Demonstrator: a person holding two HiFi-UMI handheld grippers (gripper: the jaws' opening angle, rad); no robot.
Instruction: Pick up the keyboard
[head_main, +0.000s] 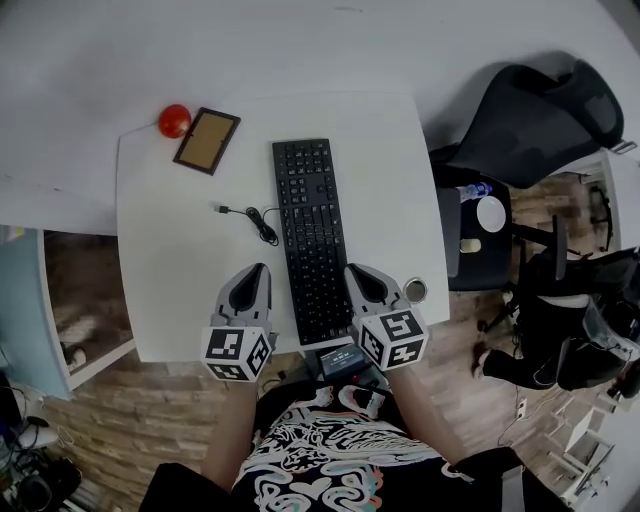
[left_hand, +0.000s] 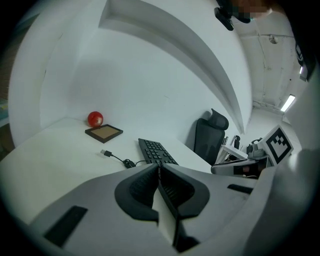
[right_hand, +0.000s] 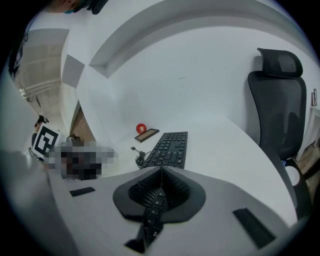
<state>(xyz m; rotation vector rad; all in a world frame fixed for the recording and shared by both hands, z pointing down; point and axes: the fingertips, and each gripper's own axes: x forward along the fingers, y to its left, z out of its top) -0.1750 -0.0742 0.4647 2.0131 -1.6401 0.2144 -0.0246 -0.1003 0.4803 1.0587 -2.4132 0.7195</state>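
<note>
- The black keyboard lies flat mid-worktop, its length running 12 to 6 o'clock in the head view. Its near end reaches the front edge of the white worktop.
- Key legends are too small to read, and no brand can be made out on it.
- The left claw is closed tight with nothing between its jaws. It sits at 9 o'clock of the keyboard's near end, apart from it, with bare worktop between.
- The left gripper view confirms this: the ribbed pads meet at the tip, and the keyboard lies ahead toward 12 o'clock.
- The right claw is also pinched shut and empty, at 3 o'clock of the near end, just beside the keyboard's right edge. Whether it touches is unclear.
- In the right gripper view keys show through the slot behind the closed tip. The rest of the keyboard stretches away toward 12 o'clock.
- Each gripper carries a marker cube with black-and-white square patterns and no letters.
- The keyboard's cable is loose, curling out at 9 o'clock and ending in a USB plug.
- A red ball sits at 10 o'clock of the keyboard's far end, touching or just beside a dark-framed brown board.
- A black office chair stands off the worktop toward 2 o'clock.
</note>
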